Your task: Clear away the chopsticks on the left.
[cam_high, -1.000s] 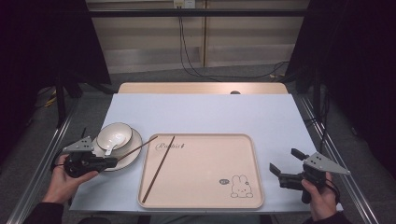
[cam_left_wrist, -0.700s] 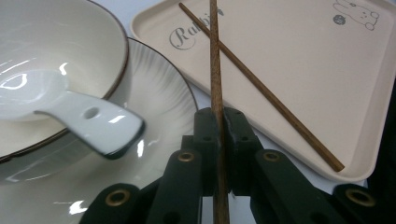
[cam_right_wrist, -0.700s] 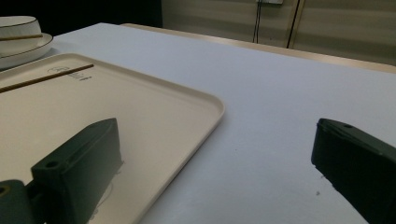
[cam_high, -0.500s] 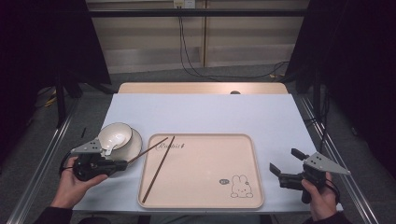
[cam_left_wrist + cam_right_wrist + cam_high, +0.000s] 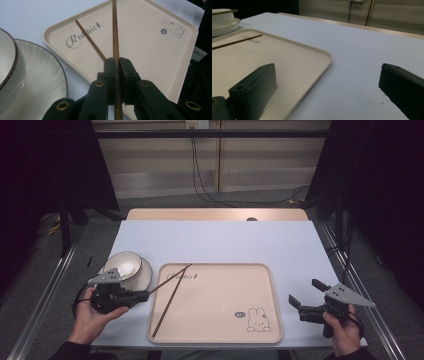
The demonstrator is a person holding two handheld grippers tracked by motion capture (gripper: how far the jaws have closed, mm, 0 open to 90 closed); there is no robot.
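My left gripper (image 5: 142,294) (image 5: 118,62) is shut on a brown chopstick (image 5: 167,280) (image 5: 115,30), just left of the beige rabbit tray (image 5: 220,330) (image 5: 150,50). The held stick slants up and right, and its far end is over the tray's far-left corner. A second chopstick (image 5: 170,302) (image 5: 91,43) lies flat in the tray's left part. The two tips meet near the "Rabbit" lettering. My right gripper (image 5: 305,291) (image 5: 328,72) is open with nothing between its jaws, low over the table just right of the tray (image 5: 294,57).
A white bowl (image 5: 123,263) (image 5: 6,62) sits on a white plate (image 5: 142,275) (image 5: 42,75) just beyond the left gripper. The bowl (image 5: 222,16) and the lying chopstick (image 5: 237,42) are far off in the right gripper view. The far half of the table (image 5: 225,240) is bare.
The left gripper has moved right toward the tray with the chopstick, so the stick's tip now reaches over the tray's corner. The right gripper has stayed still.
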